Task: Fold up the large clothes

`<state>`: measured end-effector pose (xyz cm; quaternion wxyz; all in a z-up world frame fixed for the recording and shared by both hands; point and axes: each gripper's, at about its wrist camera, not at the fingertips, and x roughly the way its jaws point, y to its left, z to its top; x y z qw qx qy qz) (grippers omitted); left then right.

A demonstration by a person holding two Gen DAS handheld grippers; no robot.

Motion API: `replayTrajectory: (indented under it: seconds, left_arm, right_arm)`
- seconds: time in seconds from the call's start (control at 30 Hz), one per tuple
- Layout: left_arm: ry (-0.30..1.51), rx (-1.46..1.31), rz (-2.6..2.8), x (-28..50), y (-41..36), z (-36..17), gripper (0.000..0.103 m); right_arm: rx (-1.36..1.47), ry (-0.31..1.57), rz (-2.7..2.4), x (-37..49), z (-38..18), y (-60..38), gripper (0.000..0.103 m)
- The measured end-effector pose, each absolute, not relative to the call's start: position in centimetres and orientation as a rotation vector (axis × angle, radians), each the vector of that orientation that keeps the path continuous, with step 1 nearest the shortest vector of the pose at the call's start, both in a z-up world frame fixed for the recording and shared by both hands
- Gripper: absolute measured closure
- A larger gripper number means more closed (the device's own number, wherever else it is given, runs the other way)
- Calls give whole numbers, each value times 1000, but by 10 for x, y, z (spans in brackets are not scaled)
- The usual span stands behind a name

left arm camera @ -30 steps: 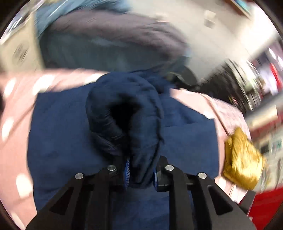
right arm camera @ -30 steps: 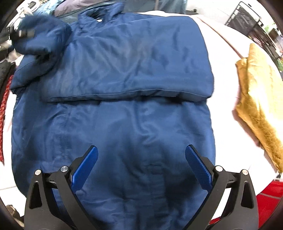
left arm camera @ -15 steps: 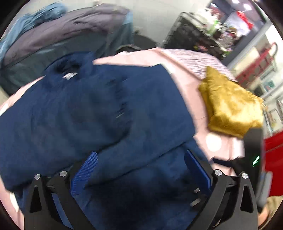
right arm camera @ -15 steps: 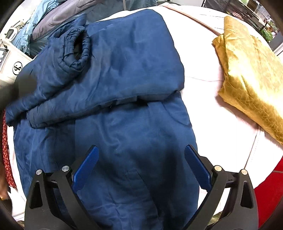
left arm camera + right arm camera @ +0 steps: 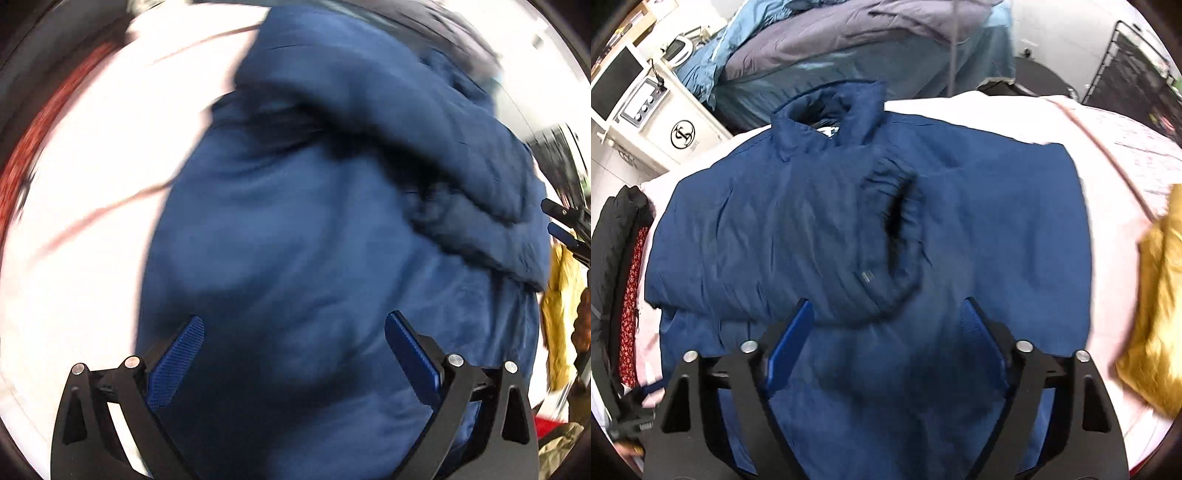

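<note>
Left tongs point(image 5: 293, 343): spread wide, both blue pads bare, nothing between them; they hang just above the lower body of the jacket.
Right tongs point(image 5: 886, 332): also spread apart and gripping nothing, poised over the jacket's lower half, just short of the folded sleeve.
Jacket point(image 5: 849, 229): dark blue, padded, lying flat on the table ahead of the right tongs, collar point(image 5: 827, 110) at the far end, standing up.
Sleeve point(image 5: 897, 236): folded across the chest; its open cuff sits ahead of the right tongs, slightly right of centre.
Jacket in the left view point(image 5: 295, 240): blurred; it fills the space ahead of the tongs, with a thick fold crossing from upper centre down to the right.
Table point(image 5: 1108, 155): pale pink cover, showing on both sides of the jacket.
Yellow cloth point(image 5: 1152, 295): crumpled, to the right of the right tongs, apart from the jacket.
Red patterned fabric point(image 5: 629, 295): along the table's left edge, beside a black garment point(image 5: 613, 236).
Bedding pile point(image 5: 868, 40): blue and grey, beyond the collar.
White appliance point(image 5: 639, 107): far left.
</note>
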<state>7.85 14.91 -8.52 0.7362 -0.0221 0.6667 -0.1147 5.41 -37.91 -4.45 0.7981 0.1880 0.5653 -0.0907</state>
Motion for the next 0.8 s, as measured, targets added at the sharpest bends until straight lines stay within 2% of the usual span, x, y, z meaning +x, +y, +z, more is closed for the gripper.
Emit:
replayTrajectory:
  seconds: [0.07, 0.13, 0.23, 0.37, 0.5, 0.53, 0.57, 0.6, 0.63, 0.67, 0.7, 0.8]
  left_arm:
    - [1469, -81, -213, 73, 164, -87, 7]
    - [1465, -109, -195, 69, 171, -88, 7]
    - [1465, -141, -192, 70, 168, -87, 7]
    - [1460, -148, -229, 79, 144, -84, 7]
    - [1461, -94, -281, 89, 112, -84, 7]
    - [1463, -79, -294, 91, 105, -85, 7]
    - [1467, -71, -301, 92, 99, -86, 7]
    - [1469, -66, -308, 93, 94, -87, 7]
    - [1471, -61, -316, 93, 90, -87, 7]
    - [1472, -55, -323, 93, 87, -88, 7]
    - [1472, -45, -327, 92, 85, -88, 7]
    - [1472, -31, -321, 90, 86, -89, 7]
  right_arm:
    - [388, 1237, -188, 66, -55, -376, 40]
    - [371, 1260, -155, 74, -65, -373, 72]
    - [356, 1252, -140, 70, -67, -370, 80]
    - [334, 1161, -156, 39, -46, -372, 81]
    - [345, 1208, -210, 18, -56, -388, 81]
    - [370, 1253, -205, 13, -67, -393, 80]
    - [393, 1280, -198, 12, -74, -396, 75]
    - [445, 1307, -193, 9, -82, -401, 61]
    - [472, 1317, -207, 7, -85, -405, 35]
    - [518, 1319, -231, 4, -86, -410, 27]
    - [552, 1302, -239, 2, -84, -413, 24]
    - [641, 1278, -278, -6, -80, -421, 24]
